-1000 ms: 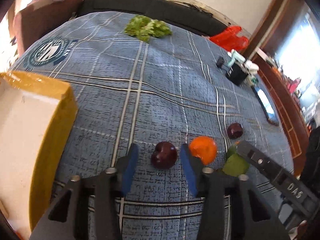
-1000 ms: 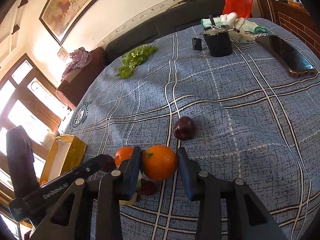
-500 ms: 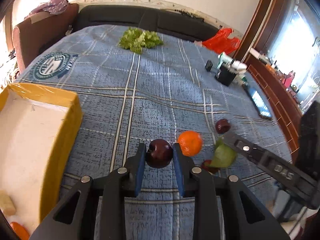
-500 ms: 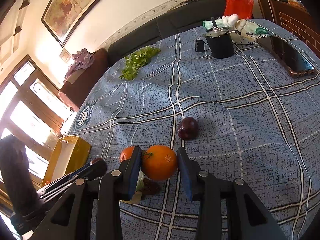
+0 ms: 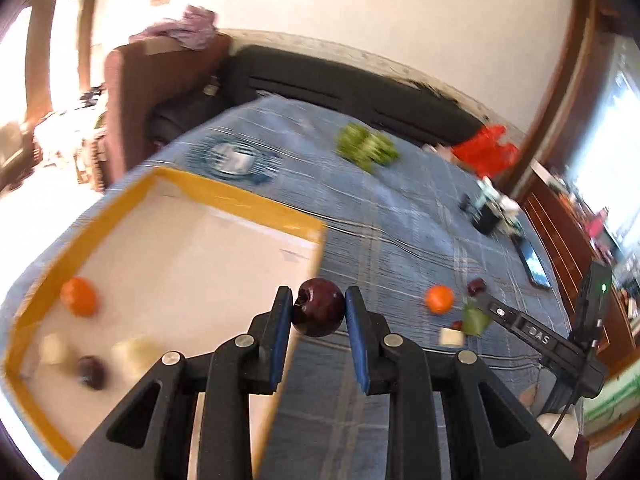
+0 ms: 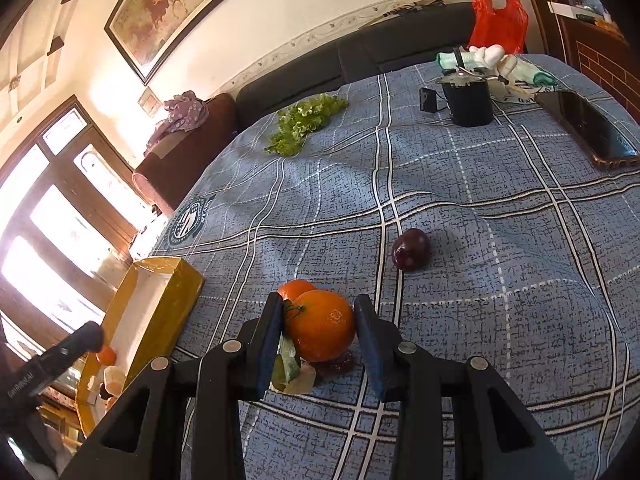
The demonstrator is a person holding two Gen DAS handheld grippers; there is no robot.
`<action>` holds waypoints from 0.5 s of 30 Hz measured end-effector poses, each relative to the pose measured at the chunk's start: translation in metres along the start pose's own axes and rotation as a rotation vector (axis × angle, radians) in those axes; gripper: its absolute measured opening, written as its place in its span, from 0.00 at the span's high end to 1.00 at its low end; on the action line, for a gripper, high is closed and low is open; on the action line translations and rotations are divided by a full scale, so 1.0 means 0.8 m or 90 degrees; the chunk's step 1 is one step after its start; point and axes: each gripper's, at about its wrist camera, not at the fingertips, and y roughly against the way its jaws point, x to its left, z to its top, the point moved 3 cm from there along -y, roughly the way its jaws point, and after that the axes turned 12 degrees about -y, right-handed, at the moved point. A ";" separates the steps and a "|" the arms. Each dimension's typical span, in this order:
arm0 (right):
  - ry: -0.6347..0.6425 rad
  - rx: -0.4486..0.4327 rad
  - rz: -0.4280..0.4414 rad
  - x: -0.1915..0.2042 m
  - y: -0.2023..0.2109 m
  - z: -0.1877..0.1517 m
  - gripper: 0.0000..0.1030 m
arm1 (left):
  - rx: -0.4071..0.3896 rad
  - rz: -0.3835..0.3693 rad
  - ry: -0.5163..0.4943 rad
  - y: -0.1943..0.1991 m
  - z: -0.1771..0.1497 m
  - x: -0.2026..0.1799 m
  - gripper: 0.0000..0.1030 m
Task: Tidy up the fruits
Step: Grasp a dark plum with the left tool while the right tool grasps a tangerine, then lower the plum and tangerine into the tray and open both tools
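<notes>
The left gripper (image 5: 319, 312) pinches a dark red round plum (image 5: 319, 307) above the rim of the yellow-walled cardboard box (image 5: 248, 203), ready to drop it among fruit there, while the right gripper (image 6: 316, 330) clamps a glossy orange (image 6: 322, 325), lifted clear of the blue plaid cloth (image 6: 500, 248).

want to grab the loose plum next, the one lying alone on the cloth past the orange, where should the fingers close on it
Grip the plum across its round middle, coming down from above with the fingers either side. It lies alone on the tablecloth with bare cloth all round, so nothing blocks them, and its widest part should slip least.
</notes>
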 end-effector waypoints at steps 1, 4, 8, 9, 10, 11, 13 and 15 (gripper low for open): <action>0.005 -0.001 0.001 0.002 0.000 -0.002 0.61 | -0.004 0.013 0.008 0.009 -0.002 0.014 0.75; 0.031 0.006 0.006 0.018 0.002 -0.011 0.61 | -0.016 0.069 0.016 0.035 -0.008 0.054 0.75; 0.086 0.009 0.013 0.062 0.010 -0.029 0.61 | -0.017 0.121 0.039 0.051 -0.019 0.105 0.74; 0.101 0.014 0.022 0.080 0.013 -0.036 0.61 | -0.015 0.127 0.048 0.053 -0.024 0.116 0.74; 0.112 0.019 0.030 0.095 0.013 -0.042 0.61 | -0.013 0.131 0.053 0.054 -0.030 0.125 0.74; 0.124 0.026 0.038 0.111 0.013 -0.047 0.61 | -0.010 0.137 0.056 0.053 -0.036 0.131 0.74; 0.157 0.042 0.053 0.148 0.009 -0.062 0.61 | -0.004 0.149 0.057 0.051 -0.050 0.141 0.74; 0.183 0.062 0.066 0.180 -0.001 -0.077 0.60 | 0.004 0.155 0.059 0.049 -0.063 0.151 0.74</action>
